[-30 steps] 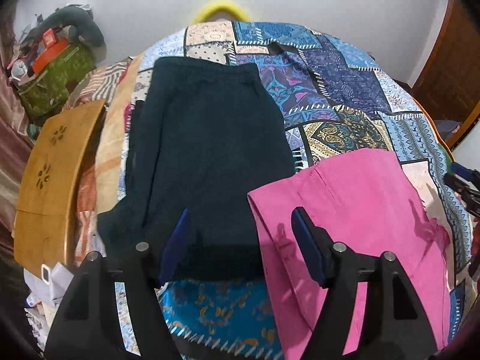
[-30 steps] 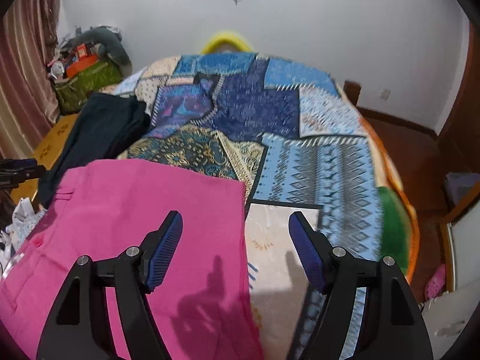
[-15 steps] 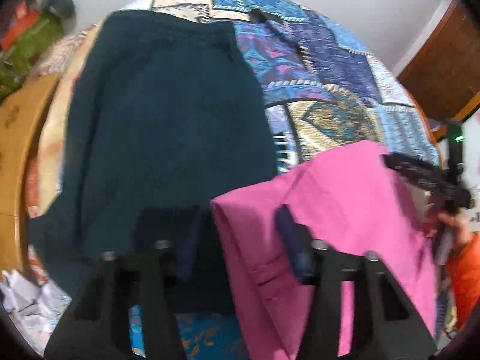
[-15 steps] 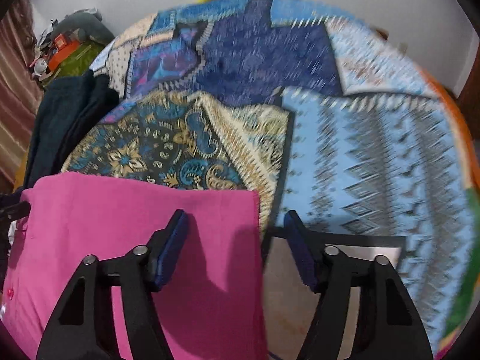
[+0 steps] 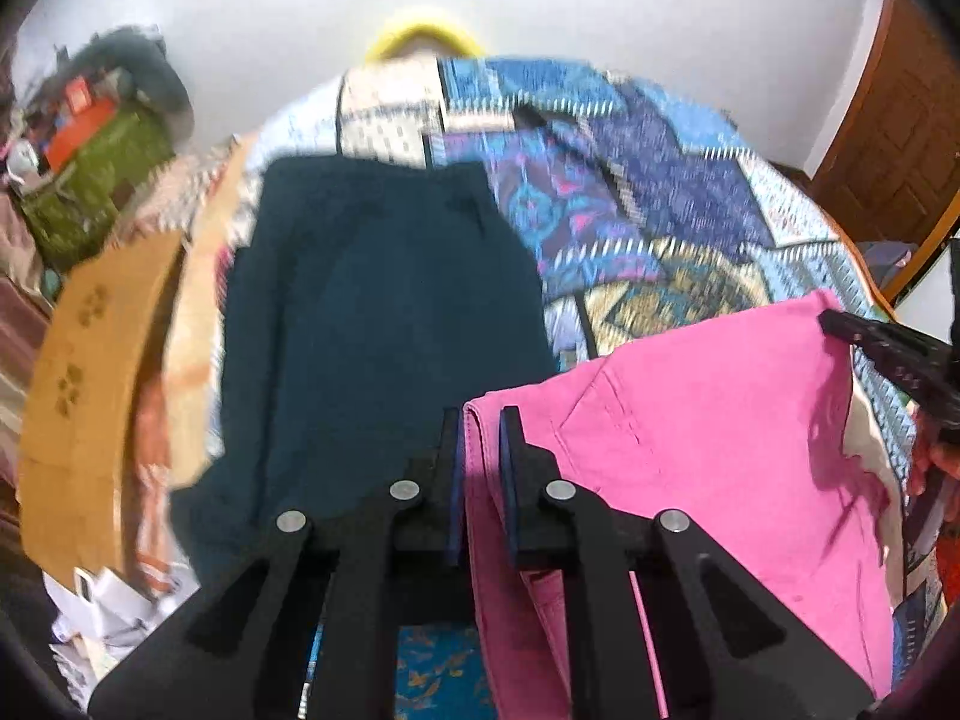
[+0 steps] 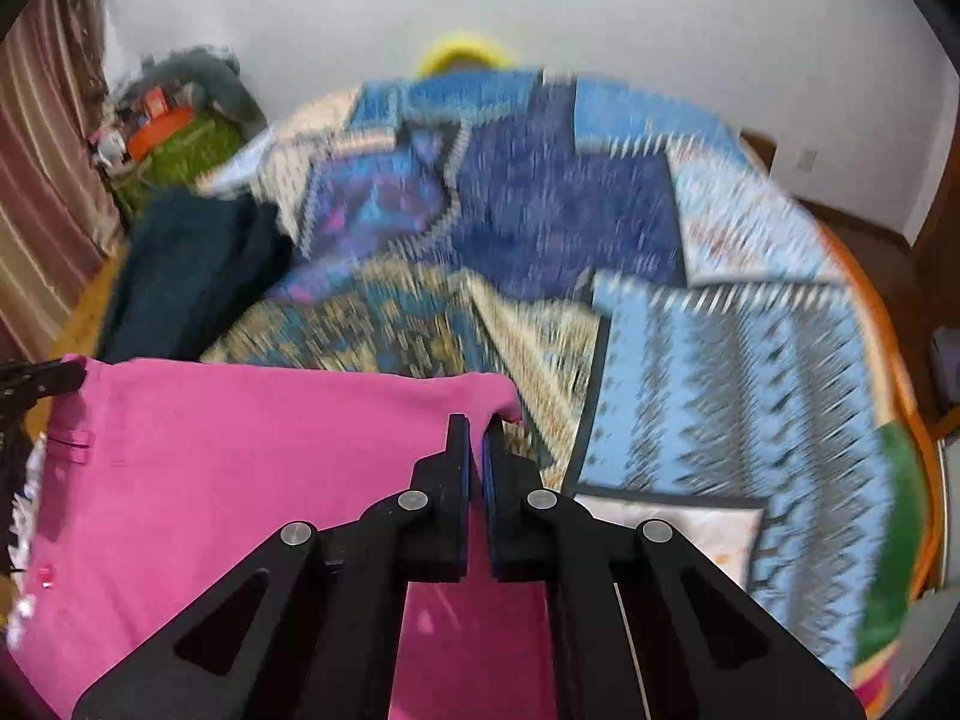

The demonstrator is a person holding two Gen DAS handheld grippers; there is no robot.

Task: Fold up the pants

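The pink pants [image 5: 690, 420] lie on the patchwork bedspread [image 5: 648, 204]. My left gripper [image 5: 480, 420] is shut on their left corner, with the fabric edge pinched between the blue pads. My right gripper [image 6: 477, 426] is shut on the far right corner of the pink pants [image 6: 240, 480], which lifts slightly there. The right gripper also shows at the right edge of the left wrist view [image 5: 888, 354]. The left gripper shows at the left edge of the right wrist view [image 6: 36, 378].
Dark teal pants [image 5: 372, 312] lie flat on the bed left of the pink pants, also in the right wrist view [image 6: 192, 276]. A wooden board [image 5: 78, 384] stands left of the bed. Clutter and a green bag [image 5: 90, 180] sit by the wall. A wooden door [image 5: 894, 138] is at right.
Both grippers were open a second ago; they moved down onto the pink pants' two corners and closed on them. Both views now tilt upward with motion blur.
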